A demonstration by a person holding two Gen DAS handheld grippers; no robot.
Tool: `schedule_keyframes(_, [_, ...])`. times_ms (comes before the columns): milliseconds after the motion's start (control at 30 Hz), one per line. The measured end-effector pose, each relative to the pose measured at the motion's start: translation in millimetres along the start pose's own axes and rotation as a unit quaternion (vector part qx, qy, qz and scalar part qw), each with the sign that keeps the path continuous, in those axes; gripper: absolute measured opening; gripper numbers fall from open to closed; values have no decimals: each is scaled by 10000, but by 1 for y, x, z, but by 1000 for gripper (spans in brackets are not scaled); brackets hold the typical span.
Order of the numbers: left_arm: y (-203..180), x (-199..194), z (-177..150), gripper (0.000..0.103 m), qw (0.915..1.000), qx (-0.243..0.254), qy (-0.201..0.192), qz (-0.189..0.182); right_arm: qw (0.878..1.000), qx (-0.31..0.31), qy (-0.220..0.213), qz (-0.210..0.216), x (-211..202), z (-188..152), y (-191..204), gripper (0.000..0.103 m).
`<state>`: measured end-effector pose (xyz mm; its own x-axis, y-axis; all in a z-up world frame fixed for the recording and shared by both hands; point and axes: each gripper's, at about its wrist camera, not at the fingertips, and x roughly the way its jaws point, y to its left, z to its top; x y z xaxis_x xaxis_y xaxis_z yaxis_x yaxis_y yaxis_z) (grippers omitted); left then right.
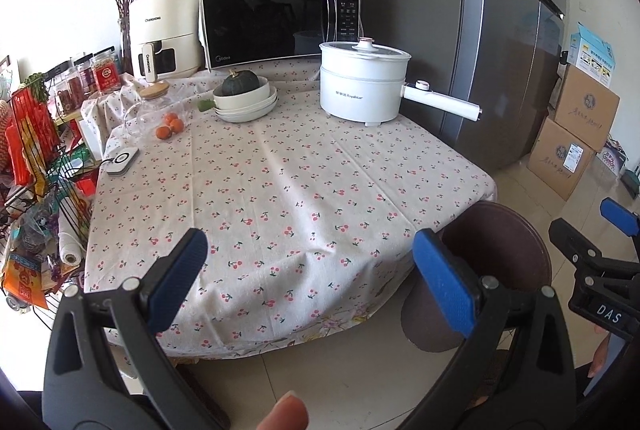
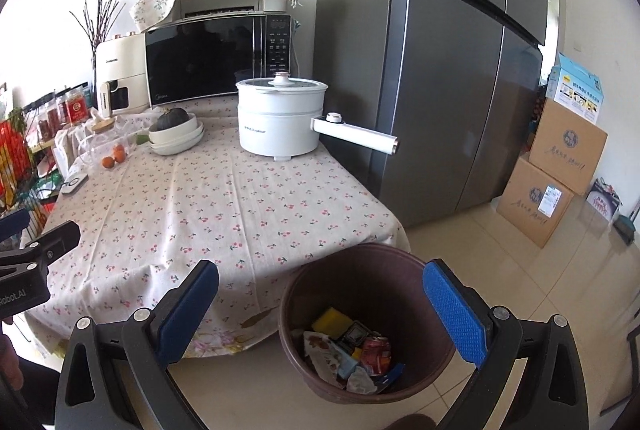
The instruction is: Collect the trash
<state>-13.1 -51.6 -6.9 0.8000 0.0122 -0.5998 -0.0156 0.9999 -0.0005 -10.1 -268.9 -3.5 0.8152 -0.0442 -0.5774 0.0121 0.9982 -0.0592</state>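
Your left gripper (image 1: 310, 280): jaws spread wide, nothing between the blue pads, nothing touched. It hangs above the near edge of the table (image 1: 280, 189), which is covered by a cherry-print cloth. A fingertip (image 1: 286, 412) shows at the bottom edge of its view.

Wire rack (image 1: 36, 169): at the far left beside the table, crowded with bright packets.

Back of the table, left to right:
- jars with red labels (image 1: 105, 74)
- cream air fryer (image 1: 164, 33)
- glass jar with a wooden lid (image 1: 154, 101), small oranges (image 1: 170, 125) just beside it
- white device (image 1: 122, 159) with a cord, near the left edge
- stacked white bowls (image 1: 246, 101) with a dark green squash (image 1: 240, 82) in the top one
- black microwave (image 1: 280, 17), a cloth-draped appliance on top
- white electric pot (image 1: 362, 81), lidded, handle pointing right

Trash bin (image 2: 360, 330): brown, round, on the tiled floor just off the table's near right corner. In it lie wrappers, a crushed red can (image 2: 376, 350) and a yellow piece (image 2: 332, 322).

Your right gripper (image 2: 320, 314): jaws equally wide, holding nothing, touching nothing, poised directly over the open bin.

Fridge (image 2: 440, 69): grey, standing right of the table.

Cardboard boxes (image 2: 552, 169): stacked on the floor at the far right.
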Motion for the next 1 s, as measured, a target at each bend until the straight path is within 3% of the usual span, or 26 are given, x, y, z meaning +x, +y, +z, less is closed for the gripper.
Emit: schedule_keyframes(1000, [-7, 2, -3, 102, 9998, 70, 154, -43, 9999, 45, -68, -94, -2, -1, -3, 103])
